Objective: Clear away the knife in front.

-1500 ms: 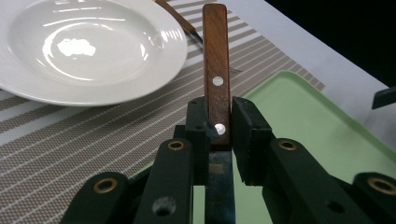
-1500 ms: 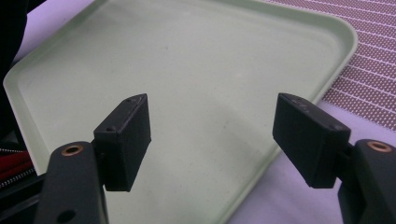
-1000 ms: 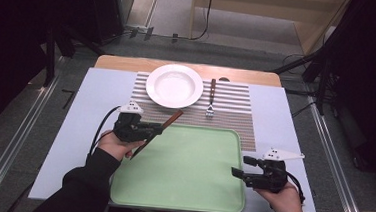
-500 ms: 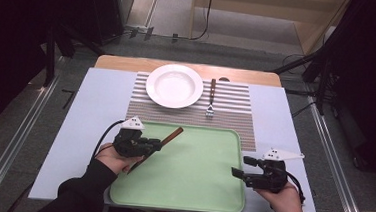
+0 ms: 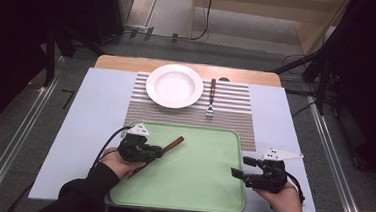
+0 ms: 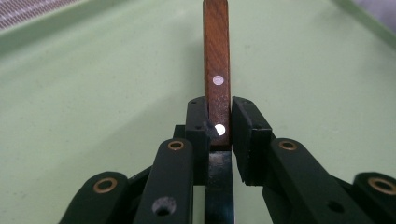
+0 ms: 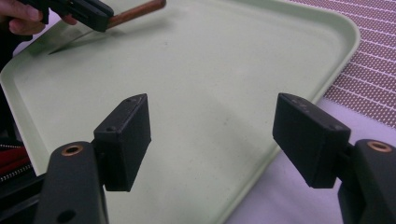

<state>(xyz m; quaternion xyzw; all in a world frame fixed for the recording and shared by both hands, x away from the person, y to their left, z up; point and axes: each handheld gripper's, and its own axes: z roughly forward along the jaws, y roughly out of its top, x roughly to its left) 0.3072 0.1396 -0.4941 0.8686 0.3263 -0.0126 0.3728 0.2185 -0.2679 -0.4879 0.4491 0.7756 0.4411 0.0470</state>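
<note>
1. Two grippers are working over a green tray [image 5: 195,186]; the left gripper [image 5: 152,152] is holding a knife [image 5: 165,147] by its wooden handle, the right gripper [image 5: 239,173] is idling at the tray's right edge.
2. Step in hand, as judged: the knife is being carried over the left part of the tray, probably to be laid there or taken on to the place setting.
3. Knife's place: handle end pointing toward the striped mat [image 5: 235,117], blade running back under the left gripper toward the person. In the left gripper view the handle [image 6: 217,70] is sitting between the jaws, both pads pressing on it near the lower rivet.
4. Whether the blade tip is touching the tray is not clear.
5. Left hand [image 5: 122,164] is lying low and level, gripper pointing right and slightly away.
6. Right gripper [image 7: 212,135] is standing with jaws wide apart, nothing between them, aimed left across the tray.
7. Plate [image 5: 174,85] and fork [image 5: 211,97] are waiting on the mat, the fork just right of the plate.
8. Next move is calling for a steady, level hold and a gentle lowering before any release.
</note>
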